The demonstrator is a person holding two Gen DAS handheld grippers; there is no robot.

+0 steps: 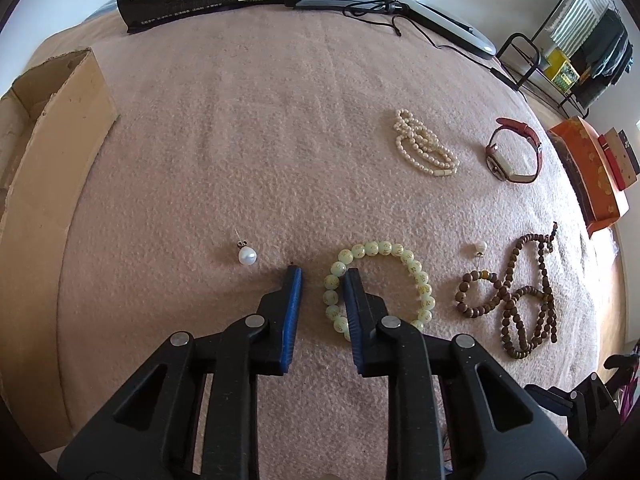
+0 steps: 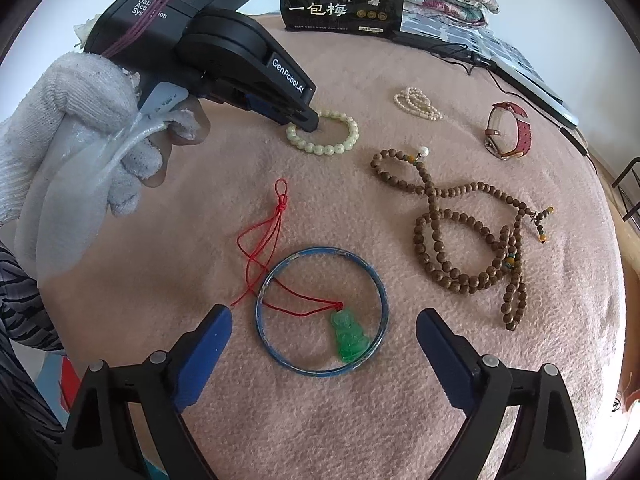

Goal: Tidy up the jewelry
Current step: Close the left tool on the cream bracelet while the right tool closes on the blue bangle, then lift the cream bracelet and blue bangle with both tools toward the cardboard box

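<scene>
Pale green bead bracelet (image 1: 380, 284) lies flat on the pink blanket (image 1: 240, 140), left tool (image 1: 321, 274) straddling its left side – one finger inside the loop, one outside, jaws apart, not clamped. Right tool (image 2: 324, 320) hovers wide apart over the blue bangle (image 2: 322, 312) and jade pendant (image 2: 348, 334). Risk: beads may roll out as the jaws close, or the fingertips may snag blanket pile.

pendant (image 2: 347, 339) inside bangle (image 2: 378, 286), on blanket (image 2: 200, 208)
</scene>
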